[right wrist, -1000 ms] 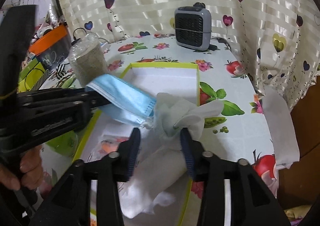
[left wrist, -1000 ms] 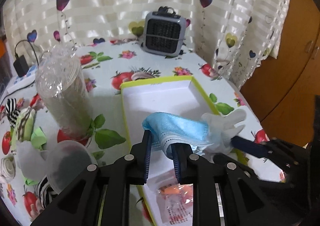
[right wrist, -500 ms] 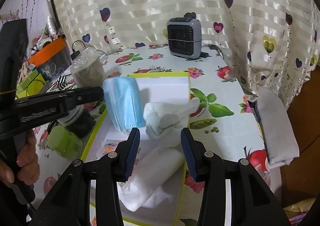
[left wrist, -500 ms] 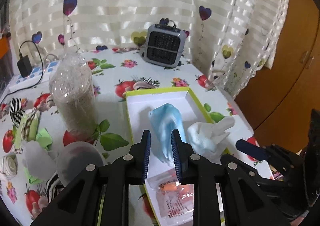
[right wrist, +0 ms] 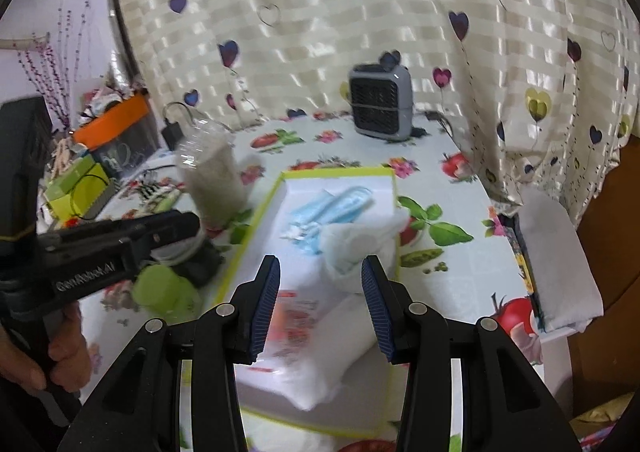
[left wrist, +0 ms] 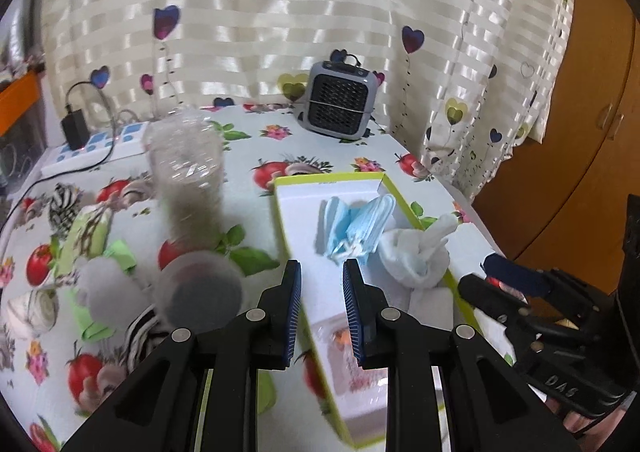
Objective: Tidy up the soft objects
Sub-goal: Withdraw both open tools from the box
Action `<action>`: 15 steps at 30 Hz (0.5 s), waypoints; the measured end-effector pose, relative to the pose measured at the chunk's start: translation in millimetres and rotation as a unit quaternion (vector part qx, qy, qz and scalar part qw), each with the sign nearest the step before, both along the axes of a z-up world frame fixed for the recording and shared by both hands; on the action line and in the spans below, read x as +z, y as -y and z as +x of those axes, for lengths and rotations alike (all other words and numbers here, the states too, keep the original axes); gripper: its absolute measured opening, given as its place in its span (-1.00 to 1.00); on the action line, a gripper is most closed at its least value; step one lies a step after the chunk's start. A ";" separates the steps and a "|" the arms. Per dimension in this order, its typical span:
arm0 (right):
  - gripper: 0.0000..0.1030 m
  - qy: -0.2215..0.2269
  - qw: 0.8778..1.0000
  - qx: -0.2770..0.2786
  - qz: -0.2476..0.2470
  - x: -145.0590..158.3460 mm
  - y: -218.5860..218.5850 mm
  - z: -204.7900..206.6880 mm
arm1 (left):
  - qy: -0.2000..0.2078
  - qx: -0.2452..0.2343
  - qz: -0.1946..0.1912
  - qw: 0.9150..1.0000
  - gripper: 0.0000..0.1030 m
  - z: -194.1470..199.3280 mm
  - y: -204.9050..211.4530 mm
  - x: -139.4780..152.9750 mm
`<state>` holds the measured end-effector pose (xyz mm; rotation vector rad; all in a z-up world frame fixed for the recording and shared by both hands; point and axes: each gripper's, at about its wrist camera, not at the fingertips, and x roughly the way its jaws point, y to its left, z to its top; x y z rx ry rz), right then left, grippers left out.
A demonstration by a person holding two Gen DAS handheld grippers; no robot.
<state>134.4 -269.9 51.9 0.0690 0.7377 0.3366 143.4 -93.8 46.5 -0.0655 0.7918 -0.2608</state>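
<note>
A white box with a yellow-green rim lies on the fruit-print table. Inside it rest a bunch of blue face masks, a white glove bundle, a white folded cloth and a clear packet with orange print. My left gripper is open and empty, above the box's near left edge. My right gripper is open and empty, just in front of the glove bundle.
A clear plastic jar stands left of the box. Socks, green and striped soft items lie at the left. A grey heater stands at the back. A white cloth hangs at the table's right edge.
Both grippers opened and pulled back. The blue masks left my left gripper and the white glove bundle left my right gripper; both now lie in the box.
</note>
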 end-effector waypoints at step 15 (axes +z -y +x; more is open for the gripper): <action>-0.08 0.063 0.992 0.104 0.024 15.4 -64.5 -60.6 | 0.010 0.105 -0.013 0.994 -0.60 -74.6 -88.1 -4.8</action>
